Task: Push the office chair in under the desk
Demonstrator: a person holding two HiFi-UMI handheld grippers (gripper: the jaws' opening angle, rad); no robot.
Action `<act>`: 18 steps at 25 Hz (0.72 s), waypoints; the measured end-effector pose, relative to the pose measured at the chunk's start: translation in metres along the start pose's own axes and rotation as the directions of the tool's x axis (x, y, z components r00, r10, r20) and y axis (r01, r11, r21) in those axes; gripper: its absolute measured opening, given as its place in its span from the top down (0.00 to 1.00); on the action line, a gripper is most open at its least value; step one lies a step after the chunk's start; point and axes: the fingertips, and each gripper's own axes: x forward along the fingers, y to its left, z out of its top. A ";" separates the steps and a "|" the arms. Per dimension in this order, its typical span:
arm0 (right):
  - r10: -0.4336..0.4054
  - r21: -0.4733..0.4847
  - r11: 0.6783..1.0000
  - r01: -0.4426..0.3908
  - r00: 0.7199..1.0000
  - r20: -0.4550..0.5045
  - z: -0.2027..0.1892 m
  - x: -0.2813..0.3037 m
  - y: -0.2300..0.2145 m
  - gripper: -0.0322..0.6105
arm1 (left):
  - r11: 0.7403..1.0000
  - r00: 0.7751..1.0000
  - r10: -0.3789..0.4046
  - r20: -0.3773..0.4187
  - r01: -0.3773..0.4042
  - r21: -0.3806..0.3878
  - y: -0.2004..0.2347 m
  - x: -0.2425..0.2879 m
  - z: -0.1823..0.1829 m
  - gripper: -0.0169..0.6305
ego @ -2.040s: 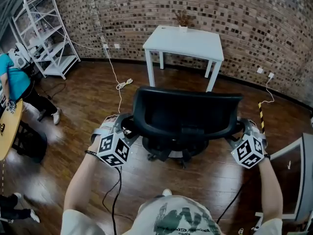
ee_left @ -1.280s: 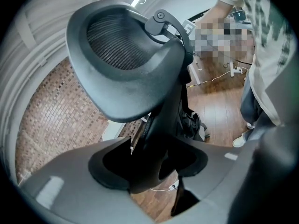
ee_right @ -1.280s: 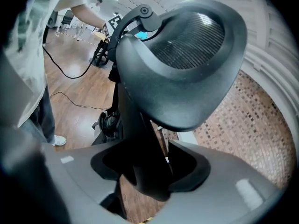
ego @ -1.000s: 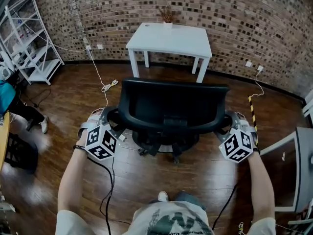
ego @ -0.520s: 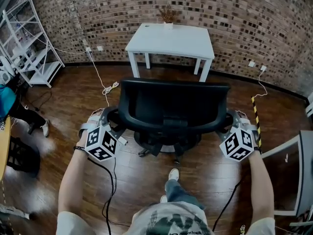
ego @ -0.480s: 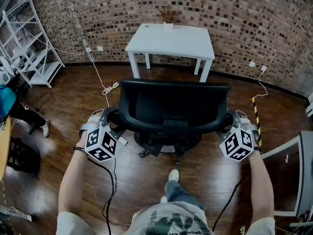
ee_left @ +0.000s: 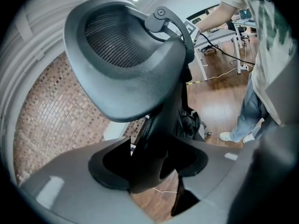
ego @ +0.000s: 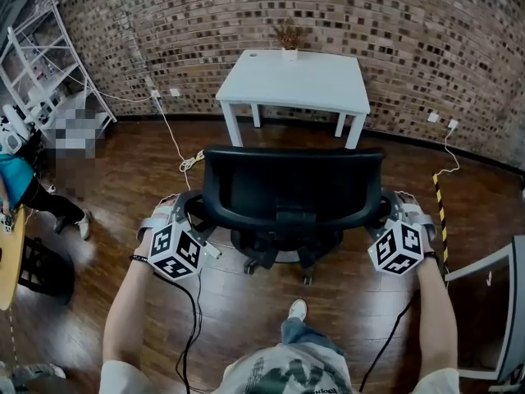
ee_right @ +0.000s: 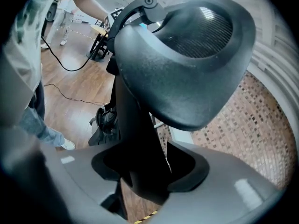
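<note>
The black mesh-backed office chair [ego: 291, 189] is stood short of the white rectangular desk [ego: 299, 84] — its frame is clenched by the left gripper [ego: 193, 212] and the right gripper [ego: 384, 212], the latter's jaws just tightened.

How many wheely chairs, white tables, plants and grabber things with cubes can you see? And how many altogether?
Office chair: 1
White desk: 1
Potted plant: 1
Grippers: 2, left gripper and right gripper
Total: 5

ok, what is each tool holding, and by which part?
Both hold the black wheeled office chair: left tool clamps the left armrest's support post under the pad, right tool the right armrest's post.
</note>
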 end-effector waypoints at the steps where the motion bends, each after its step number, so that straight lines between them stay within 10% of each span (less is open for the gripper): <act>1: 0.004 0.000 1.000 -0.004 1.000 -0.003 -0.001 0.005 -0.004 0.58 | 1.000 1.000 0.000 -0.004 0.000 -0.001 0.004 0.005 0.000 0.55; 18: 0.013 -0.013 1.000 -0.013 1.000 -0.004 -0.006 0.083 -0.065 0.60 | 0.999 0.997 -0.012 -0.078 0.010 -0.033 0.074 0.079 -0.009 0.55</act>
